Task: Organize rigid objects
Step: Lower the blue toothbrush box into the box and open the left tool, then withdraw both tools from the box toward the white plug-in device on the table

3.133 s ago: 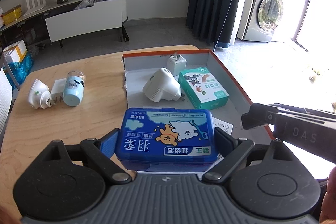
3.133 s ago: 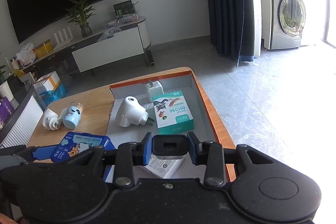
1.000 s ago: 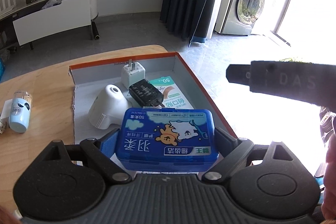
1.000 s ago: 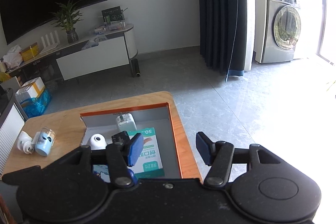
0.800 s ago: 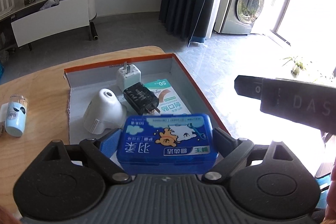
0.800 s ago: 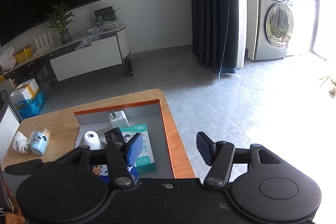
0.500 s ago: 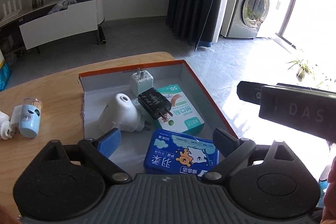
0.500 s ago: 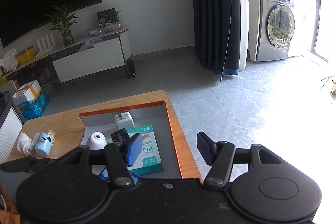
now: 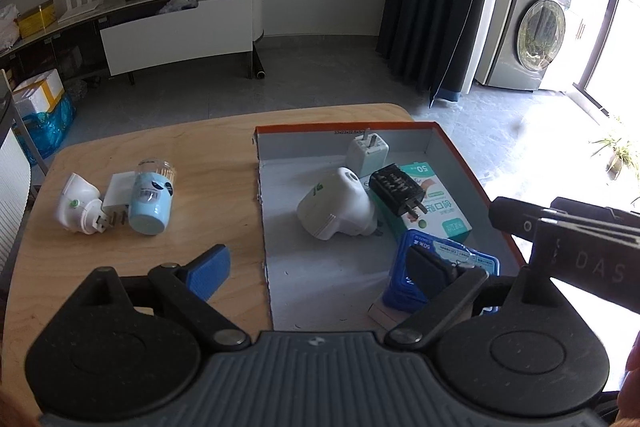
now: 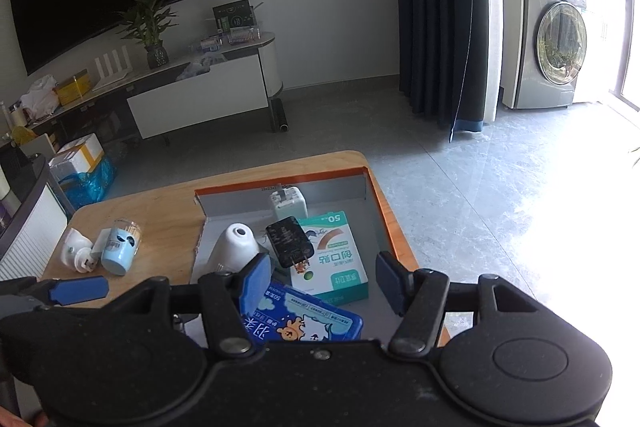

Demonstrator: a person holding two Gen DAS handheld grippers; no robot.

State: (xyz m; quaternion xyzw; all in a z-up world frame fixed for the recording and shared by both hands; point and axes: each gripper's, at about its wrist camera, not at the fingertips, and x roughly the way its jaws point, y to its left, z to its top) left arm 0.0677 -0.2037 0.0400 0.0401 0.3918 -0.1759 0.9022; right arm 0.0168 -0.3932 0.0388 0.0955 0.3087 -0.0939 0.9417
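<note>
An orange-rimmed grey box [image 9: 460,159] [image 10: 374,187] on the wooden table holds a white cube charger [image 9: 367,151], a white plug [image 9: 334,205], a black charger [image 9: 396,189] [image 10: 289,239] lying on a green-and-white box [image 9: 440,207] [image 10: 334,255], and a blue floss box [image 9: 472,259] [image 10: 308,319] at the near right. My left gripper [image 9: 320,267] is open and empty above the box's near left edge. My right gripper [image 10: 320,277] is open and empty above the box; its body shows in the left wrist view [image 9: 560,231].
On the table left of the box lie a white plug-in device [image 9: 80,205] [image 10: 76,251], a white adapter [image 9: 118,197] and a light-blue jar [image 9: 152,197] [image 10: 120,247]. The table edge is just right of the box. A TV stand and a washing machine stand beyond.
My left gripper opened and let go of the blue floss box into the grey box, then shifted left. Earlier my right gripper released the black charger onto the green-and-white box.
</note>
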